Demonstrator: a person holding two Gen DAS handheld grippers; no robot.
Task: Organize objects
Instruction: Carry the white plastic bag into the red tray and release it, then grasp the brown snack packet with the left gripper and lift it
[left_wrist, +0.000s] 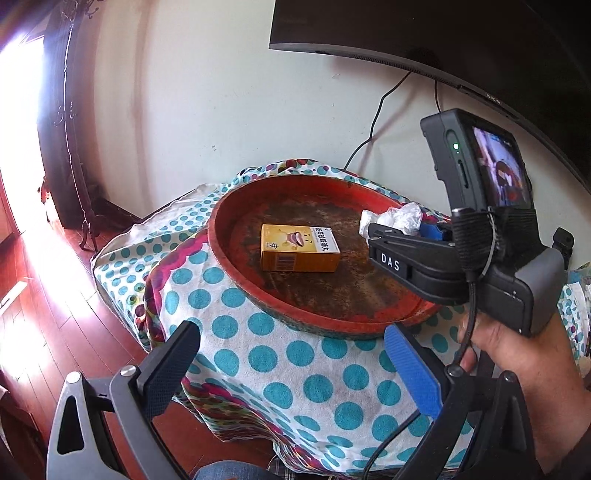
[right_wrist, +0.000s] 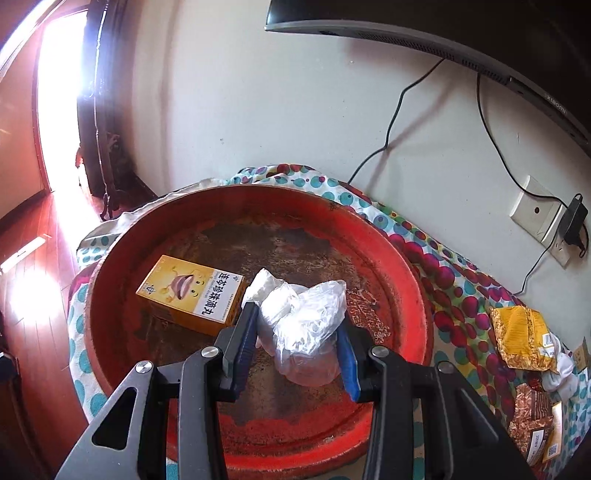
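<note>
You are holding the plastic bag (right_wrist: 306, 325) clenched in your right gripper (right_wrist: 297, 343) at centre frame above the red tray (right_wrist: 399, 251), beside the yellow box (right_wrist: 190, 291), apparently placing it, so lowering and releasing come next, while your left gripper (left_wrist: 291, 373) is hanging released.

Tabletop under a polka-dot cloth (left_wrist: 280, 354), mid-frame. Round red tray (right_wrist: 406, 258) sits directly on the cloth, centre. Yellow packet (right_wrist: 522, 338) and brown foil packets (right_wrist: 532, 410) lie on the cloth, lower right.
</note>
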